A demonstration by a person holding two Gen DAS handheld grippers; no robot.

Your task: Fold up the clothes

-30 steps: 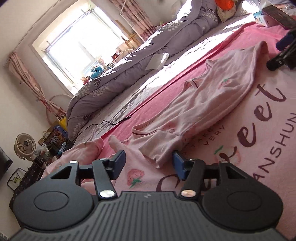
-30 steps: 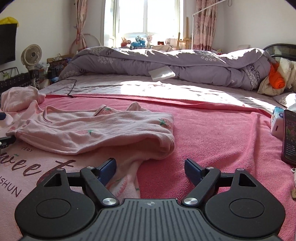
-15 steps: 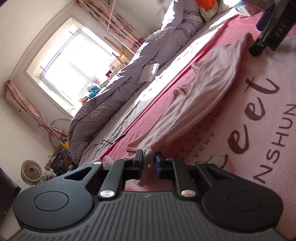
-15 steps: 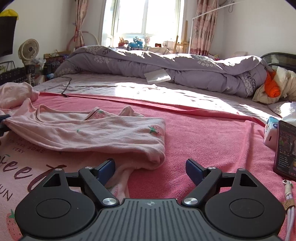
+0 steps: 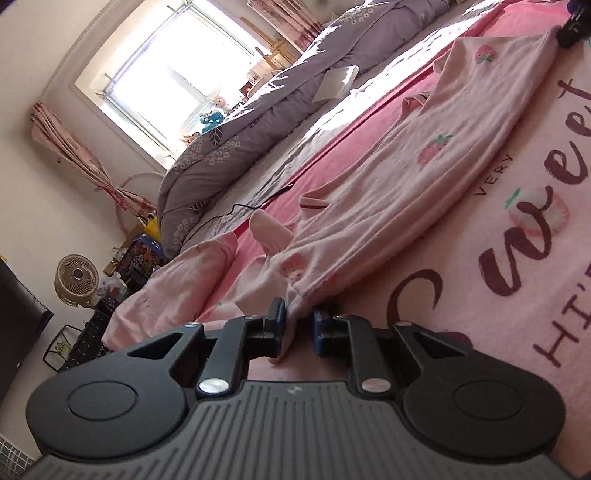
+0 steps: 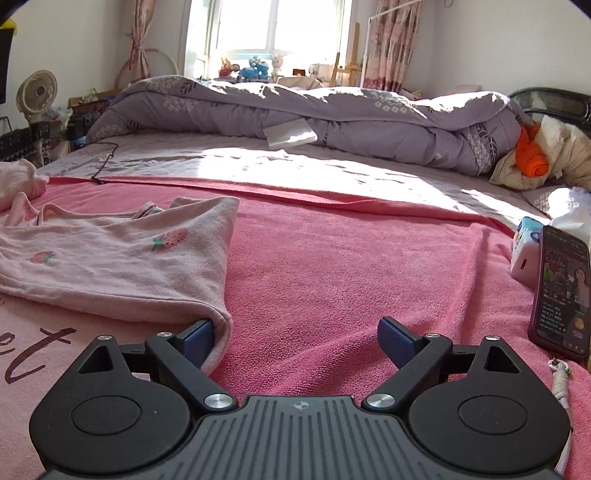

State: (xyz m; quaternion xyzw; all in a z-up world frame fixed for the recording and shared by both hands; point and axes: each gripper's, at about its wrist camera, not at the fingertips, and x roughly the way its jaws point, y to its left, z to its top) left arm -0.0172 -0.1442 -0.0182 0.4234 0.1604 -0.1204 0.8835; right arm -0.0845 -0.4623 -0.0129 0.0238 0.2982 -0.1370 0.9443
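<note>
A pale pink garment with strawberry prints (image 5: pixel 424 173) lies stretched out on the pink "Sweet" blanket (image 5: pixel 535 277) on the bed. My left gripper (image 5: pixel 298 323) is shut on a bunched end of it. In the right wrist view the garment's other end (image 6: pixel 122 262) lies at the left. My right gripper (image 6: pixel 295 338) is open, its left finger (image 6: pixel 197 339) touching the garment's folded corner, nothing between the jaws. The right gripper's tip shows at the top right of the left wrist view (image 5: pixel 576 22).
A phone (image 6: pixel 561 288) stands propped at the right beside a small white box (image 6: pixel 526 251). A rolled purple duvet (image 6: pixel 314 110) lies across the far side of the bed. More pink clothing (image 5: pixel 173 291) is heaped at the bed's left end. A fan (image 6: pixel 37 92) stands by the wall.
My left gripper closed on the garment's end and stays shut on it. My right gripper moved forward and left until its left finger reached the garment's corner, still open.
</note>
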